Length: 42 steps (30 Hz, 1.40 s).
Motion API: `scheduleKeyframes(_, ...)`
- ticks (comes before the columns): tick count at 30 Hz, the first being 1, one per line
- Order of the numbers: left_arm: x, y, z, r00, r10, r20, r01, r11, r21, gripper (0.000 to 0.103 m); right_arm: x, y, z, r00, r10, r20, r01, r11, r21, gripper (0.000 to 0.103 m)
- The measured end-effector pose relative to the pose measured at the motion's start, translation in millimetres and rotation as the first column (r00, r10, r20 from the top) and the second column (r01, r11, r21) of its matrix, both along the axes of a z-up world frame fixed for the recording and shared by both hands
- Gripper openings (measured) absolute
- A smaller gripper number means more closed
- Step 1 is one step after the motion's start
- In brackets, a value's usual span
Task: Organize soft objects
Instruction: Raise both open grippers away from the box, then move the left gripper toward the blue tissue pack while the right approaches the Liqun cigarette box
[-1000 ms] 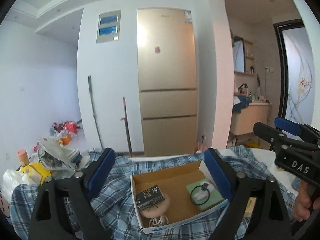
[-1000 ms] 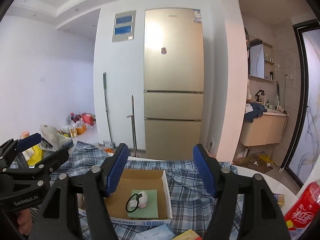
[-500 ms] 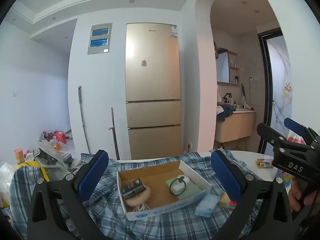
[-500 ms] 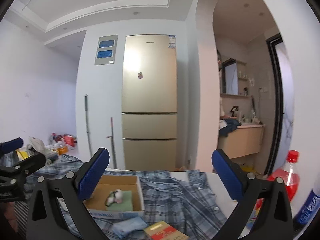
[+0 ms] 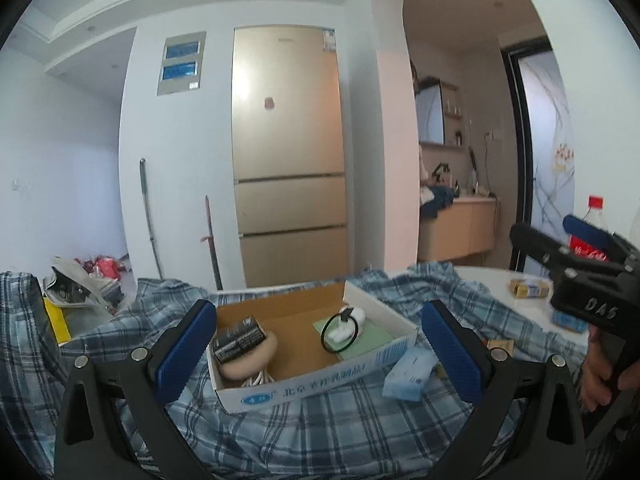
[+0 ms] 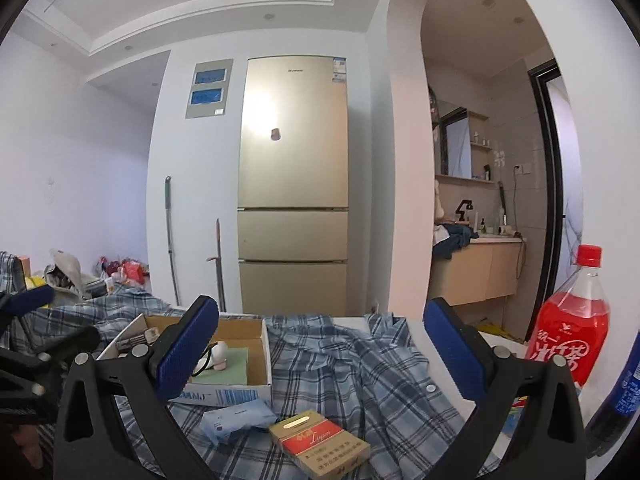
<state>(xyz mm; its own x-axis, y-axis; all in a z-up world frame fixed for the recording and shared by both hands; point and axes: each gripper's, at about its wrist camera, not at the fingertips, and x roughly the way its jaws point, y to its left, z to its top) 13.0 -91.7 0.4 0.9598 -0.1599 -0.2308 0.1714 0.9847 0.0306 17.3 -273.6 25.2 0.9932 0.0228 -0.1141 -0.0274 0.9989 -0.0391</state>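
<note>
A blue plaid shirt (image 5: 320,424) lies spread over the white table; it also shows in the right wrist view (image 6: 360,364). On it stands an open cardboard box (image 5: 320,376) holding a beige round pad with a black packet (image 5: 240,338), a black hair ring (image 5: 339,330) and a green card. The box also shows in the right wrist view (image 6: 256,390). My left gripper (image 5: 320,352) is open and empty, held before the box. My right gripper (image 6: 320,348) is open and empty above the shirt. A light blue tissue pack (image 6: 236,420) lies on the shirt.
A red cigarette pack (image 6: 318,446) lies beside the tissue pack. A red soda bottle (image 6: 572,332) and a dark bottle (image 6: 624,400) stand at the right. A small yellow box (image 5: 528,288) sits on the bare table. A gold fridge (image 6: 294,224) stands behind.
Both grippers have pulled back from the box and opened wider. The tissue pack, cigarette pack and bottles have come into view.
</note>
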Motion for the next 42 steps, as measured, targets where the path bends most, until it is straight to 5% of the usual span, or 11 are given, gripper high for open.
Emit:
scheduleKeyframes(14, 12.6, 0.6, -6.4, 0.997, -0.037, -0.068, 0.036, 0.999, -0.018, 0.103, 15.3, -9.5, -6.0, 0.992, 0.053, -0.115, -0.053, 0.999, 0.01, 0.102)
scheduleKeyframes(21, 36.8, -5.6, -19.0, 0.972, -0.107, -0.208, 0.104, 0.994, -0.027, 0.103, 28.3, -7.9, -6.9, 0.984, 0.053, -0.171, -0.07, 0.993, -0.099, 0.1)
scheduleKeyframes(26, 52.9, -10.7, -15.8, 0.923, -0.248, -0.296, 0.252, 0.967, -0.025, 0.099, 46.4, -17.8, -13.1, 0.944, 0.1, -0.315, -0.121, 0.992, -0.047, 0.093)
scheduleKeyframes(29, 57.5, -17.6, -12.7, 0.91, -0.268, -0.315, 0.292, 0.956, 0.03, 0.09, 53.2, -19.4, -16.1, 0.924, 0.097, -0.369, -0.142, 0.985, -0.097, 0.089)
scheduleKeyframes(34, 72.0, -39.0, -15.9, 0.808, -0.415, -0.417, 0.467, 0.884, 0.025, 0.086, 63.6, -28.4, -28.4, 0.873, 0.134, -0.469, -0.184, 0.981, -0.062, 0.081)
scheduleKeyframes(37, 80.6, -54.2, -25.5, 0.81, -0.38, -0.447, 0.462, 0.882, 0.089, 0.076, 70.2, -30.1, -39.2, 0.848, 0.122, -0.515, -0.169, 0.985, -0.045, 0.077)
scheduleKeyframes(42, 94.7, -72.4, -47.1, 0.756, -0.366, -0.543, 0.485, 0.87, 0.089, 0.069, 79.9, -26.2, -56.7, 0.787, 0.165, -0.594, -0.223, 0.974, -0.024, 0.073)
